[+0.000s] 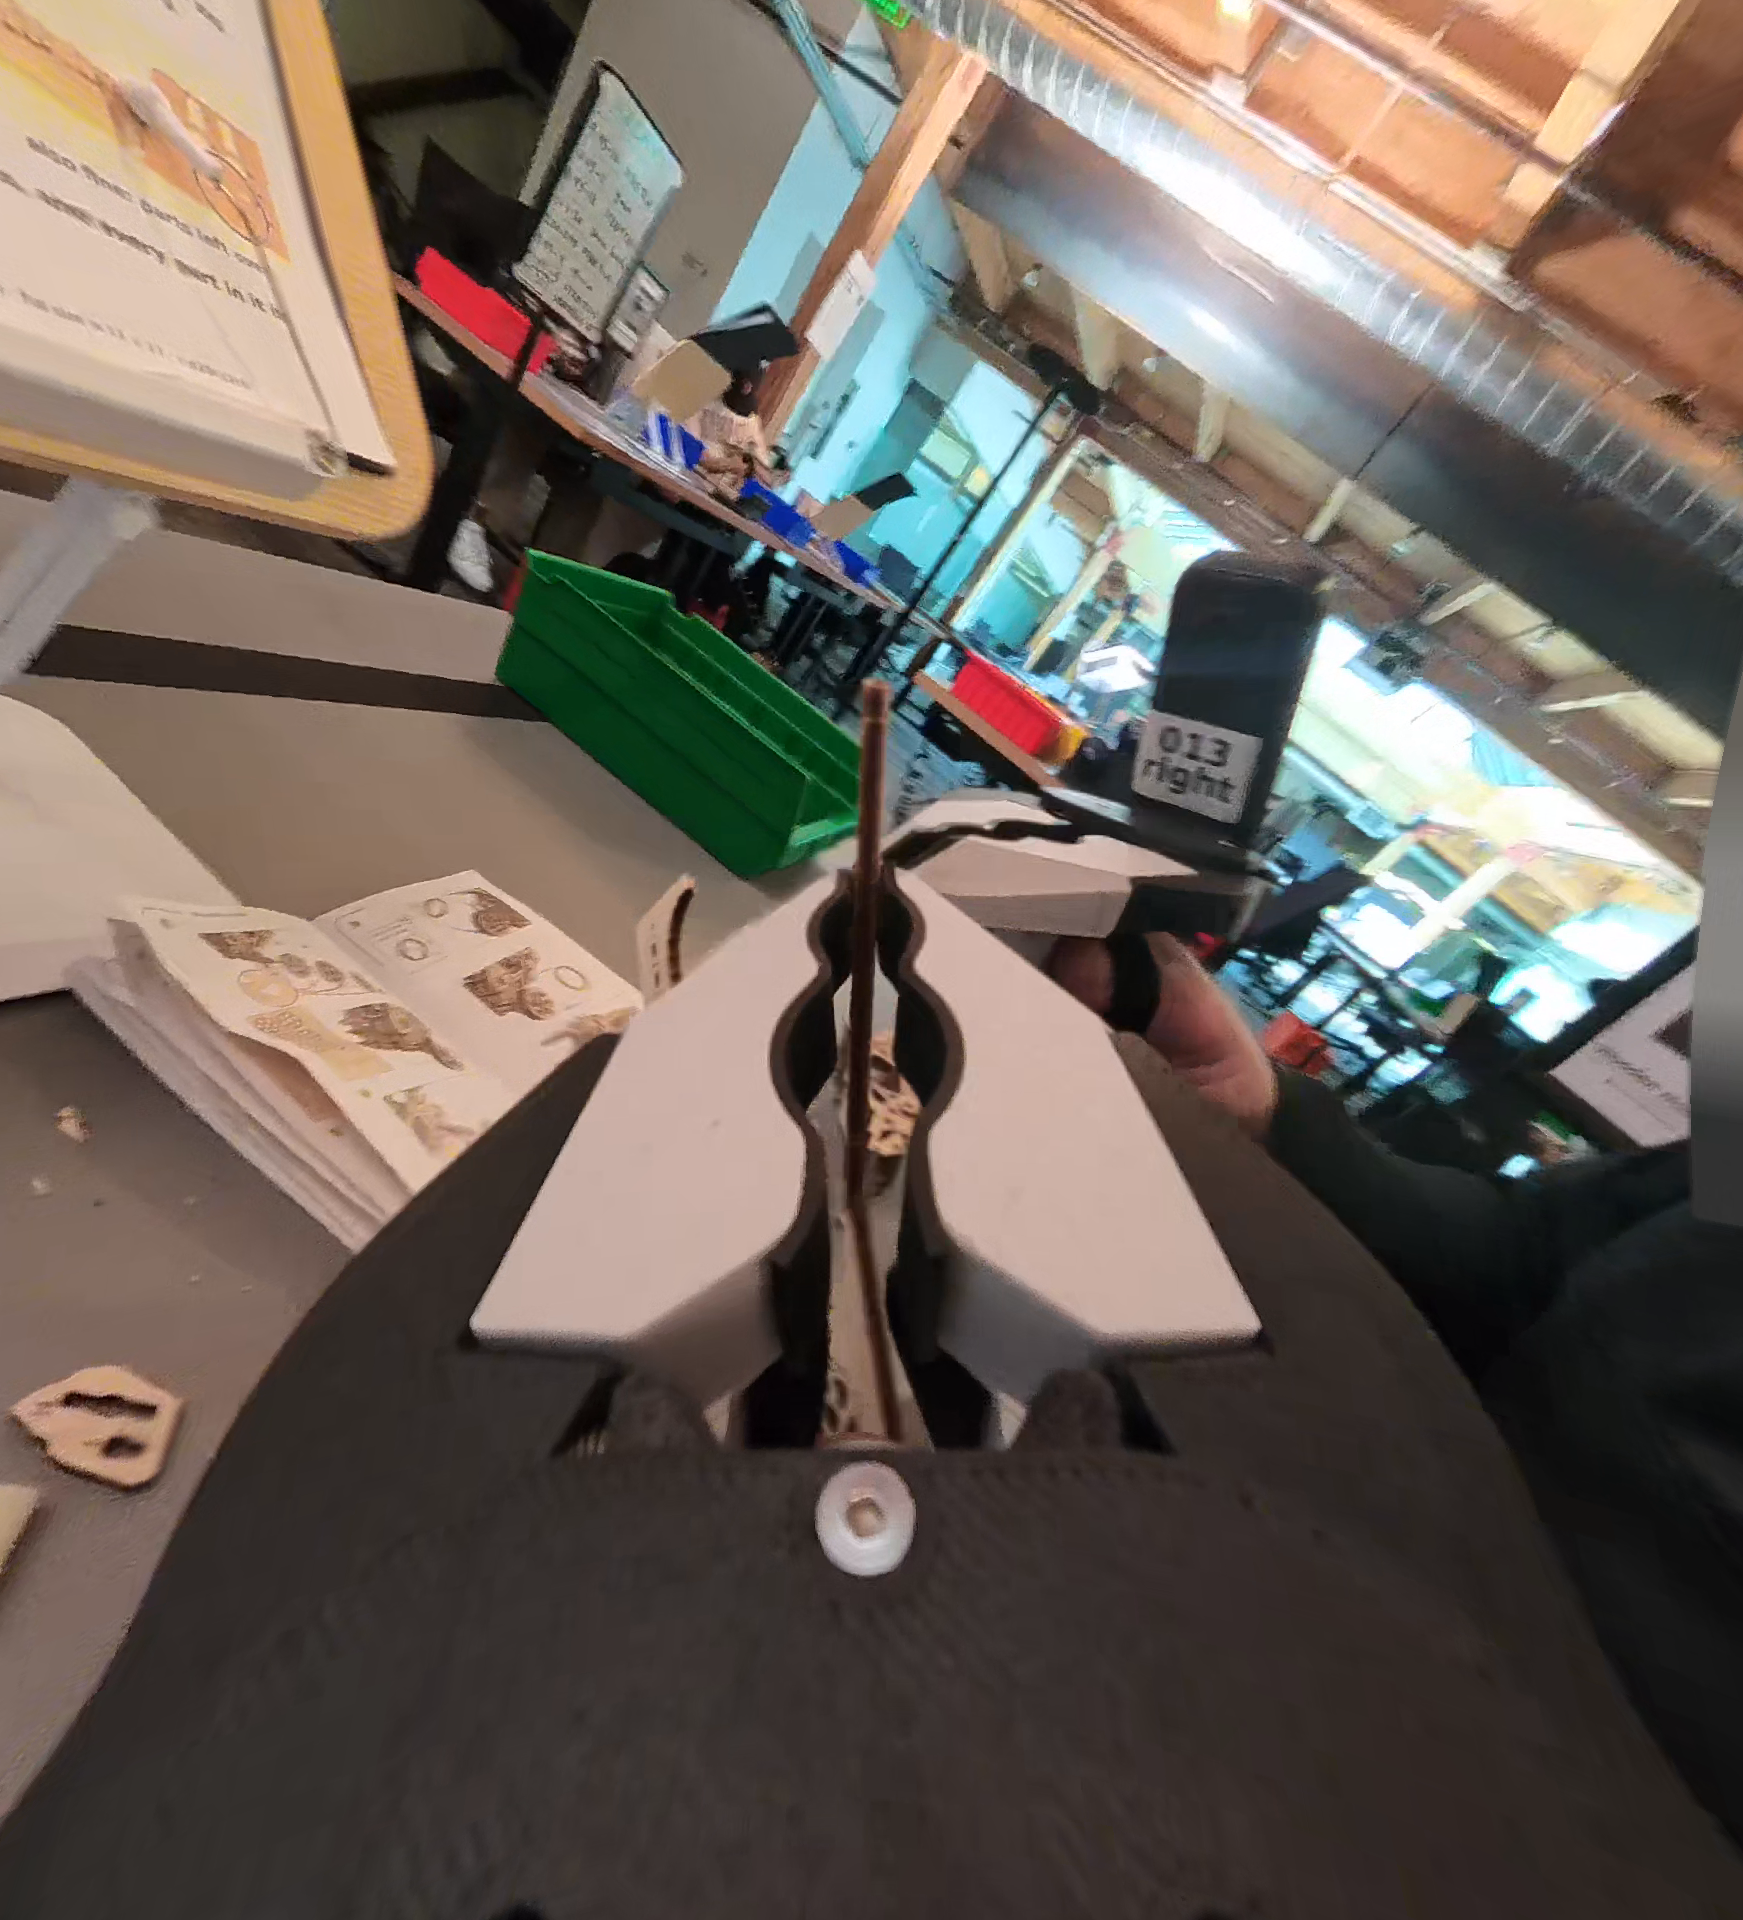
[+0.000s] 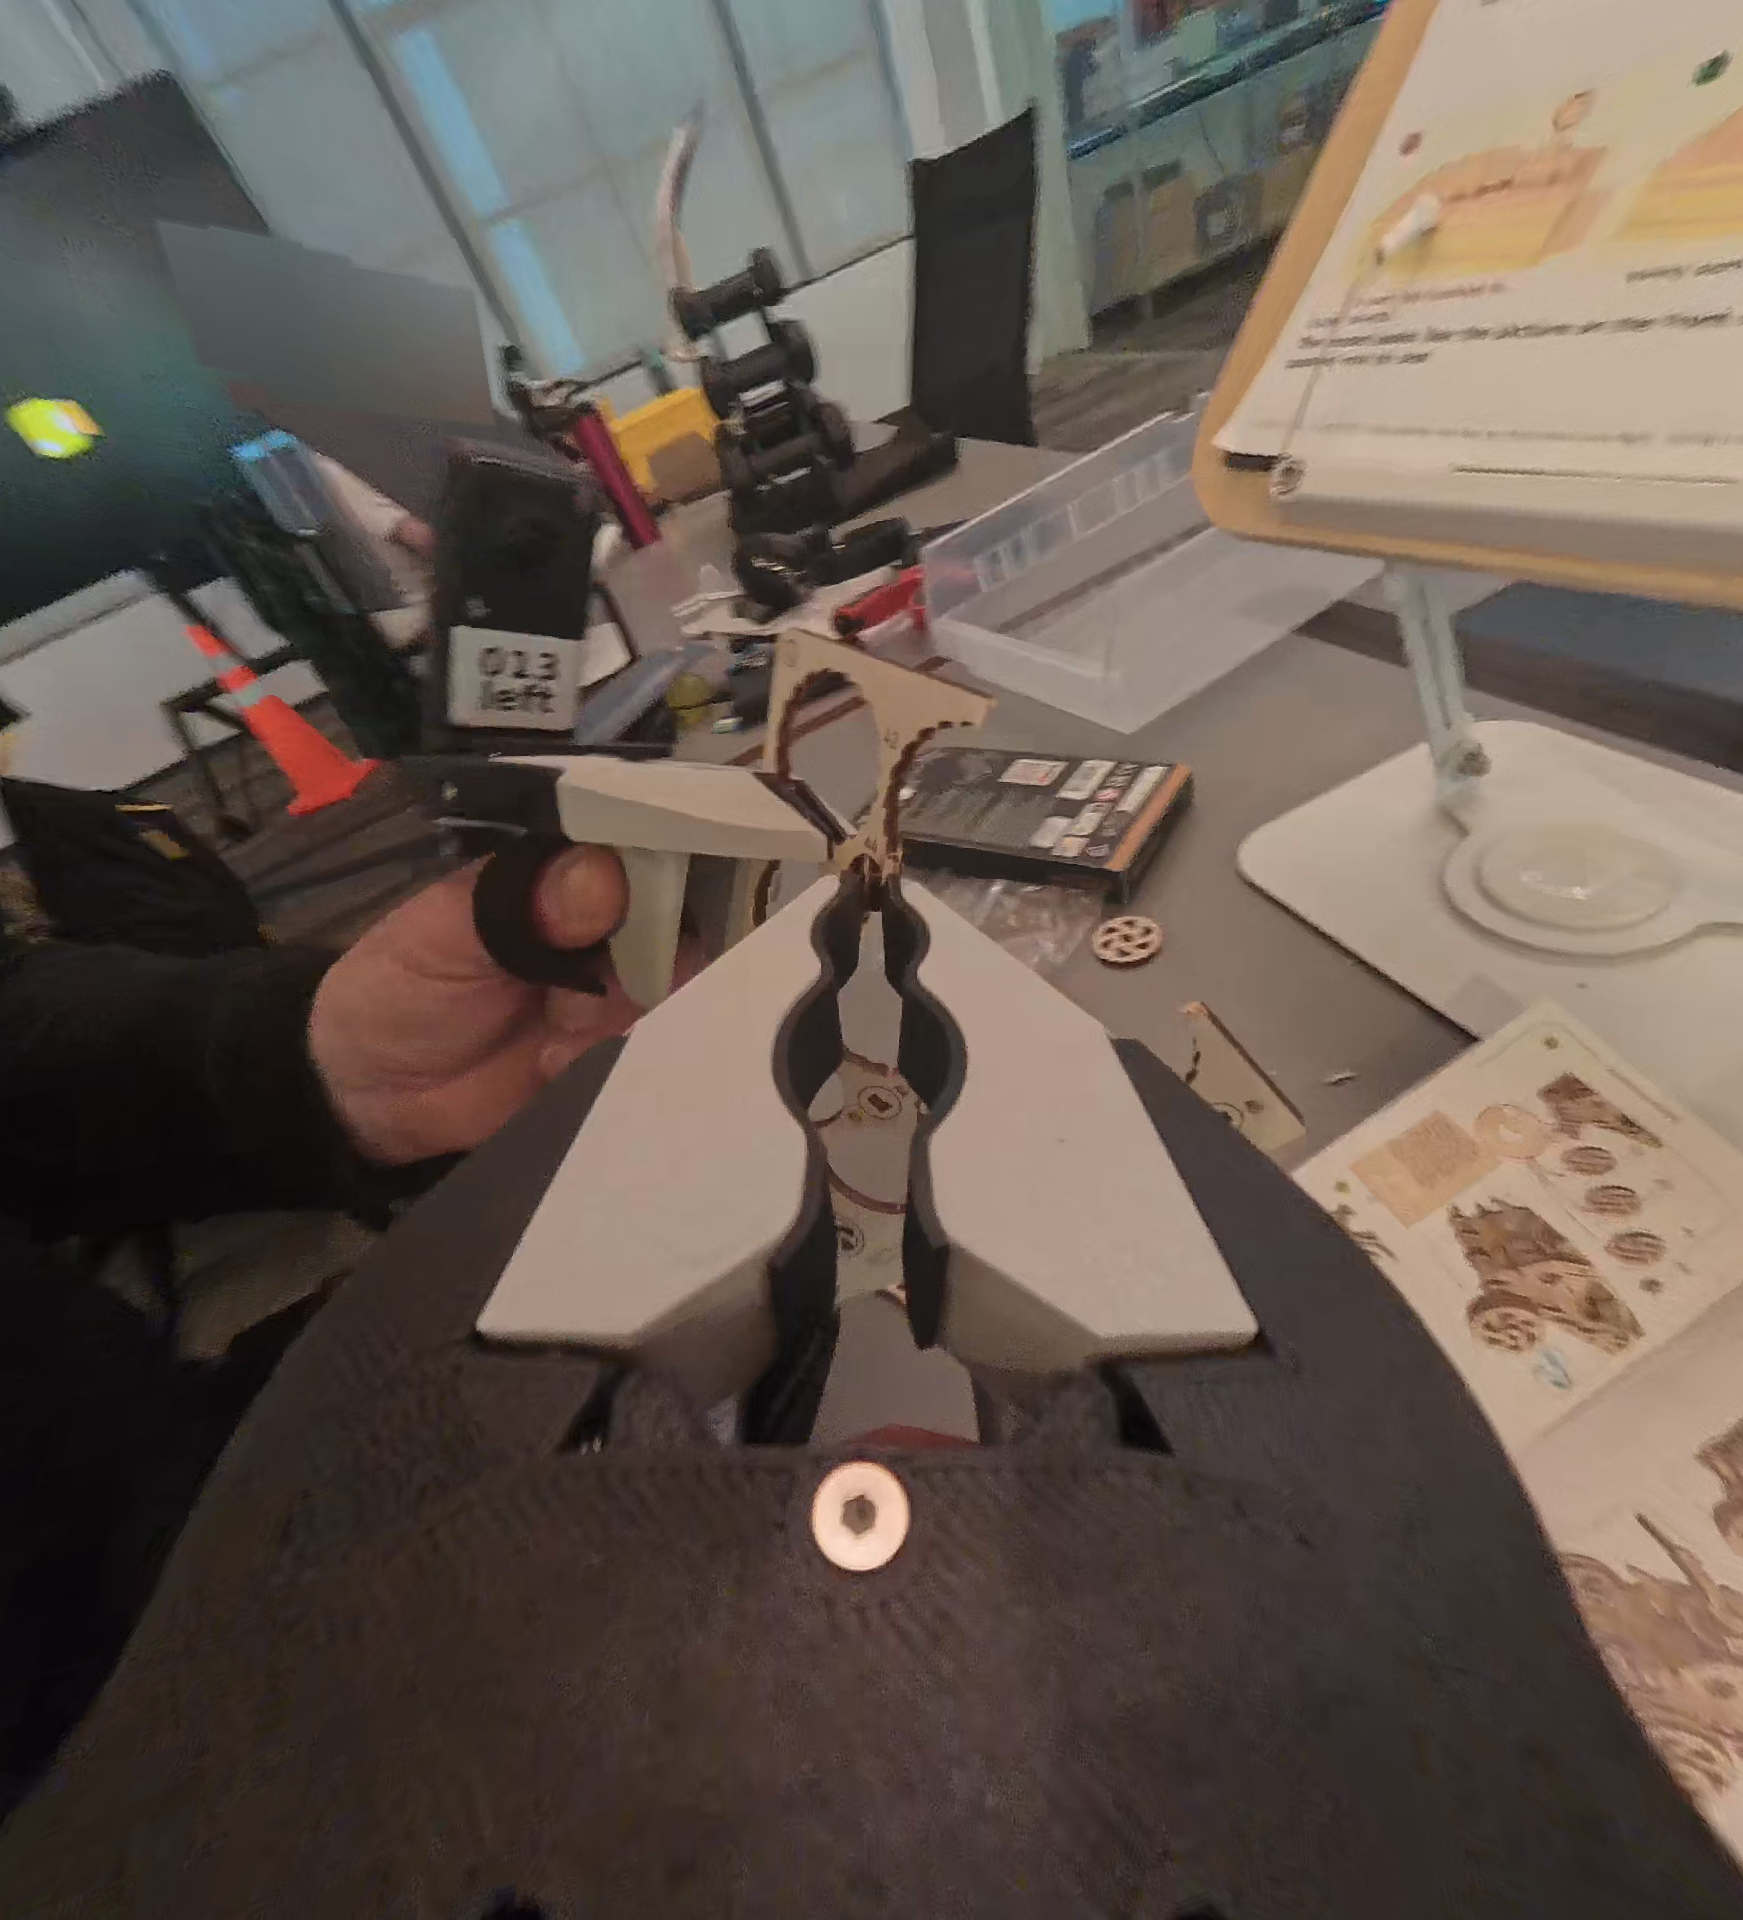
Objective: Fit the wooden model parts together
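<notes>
Workshop: exposed ceiling duct [image 1: 1366, 270], long worktables [image 1: 701, 468], parts bins [image 1: 680, 707].

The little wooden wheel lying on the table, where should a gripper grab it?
By its outer rim, coming straight down from above. The wheel lies flat on the table, thin and round, so probably only two opposite edges of the rim give the fingers something to pinch. Its spokes look too fine.

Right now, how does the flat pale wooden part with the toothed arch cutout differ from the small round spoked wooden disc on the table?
The toothed arch part stands upright in the air, pinched by the left gripper and right gripper. The spoked disc lies flat on the table, untouched. The part is angular and looks larger, while the disc is round. Both are pale cut wood with dark edges.
</notes>
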The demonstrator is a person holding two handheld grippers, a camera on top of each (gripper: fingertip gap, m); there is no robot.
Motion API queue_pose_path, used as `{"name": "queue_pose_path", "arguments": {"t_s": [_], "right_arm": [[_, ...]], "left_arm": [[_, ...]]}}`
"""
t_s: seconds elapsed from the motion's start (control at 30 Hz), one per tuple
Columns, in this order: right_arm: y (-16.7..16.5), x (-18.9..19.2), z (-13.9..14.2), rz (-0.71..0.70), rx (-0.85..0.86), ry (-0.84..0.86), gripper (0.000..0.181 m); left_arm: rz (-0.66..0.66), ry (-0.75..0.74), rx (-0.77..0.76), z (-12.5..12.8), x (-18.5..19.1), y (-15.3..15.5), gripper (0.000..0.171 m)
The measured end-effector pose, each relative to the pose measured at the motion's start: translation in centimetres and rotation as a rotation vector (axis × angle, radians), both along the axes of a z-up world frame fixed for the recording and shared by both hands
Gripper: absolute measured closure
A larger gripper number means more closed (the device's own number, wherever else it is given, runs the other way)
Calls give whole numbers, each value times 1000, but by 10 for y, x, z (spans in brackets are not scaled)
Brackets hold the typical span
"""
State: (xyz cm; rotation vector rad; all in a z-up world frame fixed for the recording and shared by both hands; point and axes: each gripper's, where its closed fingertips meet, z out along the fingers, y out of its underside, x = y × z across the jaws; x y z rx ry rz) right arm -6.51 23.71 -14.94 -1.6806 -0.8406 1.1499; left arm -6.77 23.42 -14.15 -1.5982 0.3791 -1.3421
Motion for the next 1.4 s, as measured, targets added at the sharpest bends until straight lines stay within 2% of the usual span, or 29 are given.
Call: {"name": "queue_pose_path", "arguments": {"t_s": [0.17,0.27,0.3,0.37,0.47,0.6,0.67,0.77,0.8,0.83,0.9,1.0,1.13,1.2,1.23,1.3,1.4], "right_arm": [[-11,4,11,145,-230,194,181],[-23,6,15,288,-353,275,180],[-26,6,13,329,-364,256,180],[-35,5,20,402,-368,273,179],[-39,8,17,420,-363,258,179],[-39,14,14,296,-97,91,180],[-52,18,23,365,-144,140,180],[-67,24,33,538,-335,351,181],[-75,24,35,581,-336,391,180],[-77,24,35,577,-321,414,180],[-76,29,42,564,-304,498,179],[-58,32,48,344,-269,589,180],[-49,41,45,161,-85,419,180],[-65,42,55,244,-104,437,181],[-63,43,51,228,-126,422,180],[-57,51,42,210,-195,433,180],[-67,71,44,197,-121,356,180]], "left_arm": [[-107,-21,32,10,4,-10,171],[-181,-31,72,14,6,-19,171],[-212,-26,100,12,6,-22,171],[-309,-121,87,18,5,-31,171],[-334,-83,108,15,8,-34,171],[-305,-84,85,12,14,-35,171],[-362,-134,107,21,18,-46,171],[-479,-239,165,30,23,-61,171],[-552,-286,178,32,23,-68,171],[-571,-314,176,32,23,-69,170],[-550,-341,192,38,27,-69,171],[-437,-359,172,44,29,-52,171],[-296,-365,91,40,34,-38,171],[-214,-338,76,33,24,-24,171],[-174,-318,66,29,19,-17,171],[-208,-297,26,24,20,-16,171],[-169,-67,-46,-18,22,-11,171]]}}
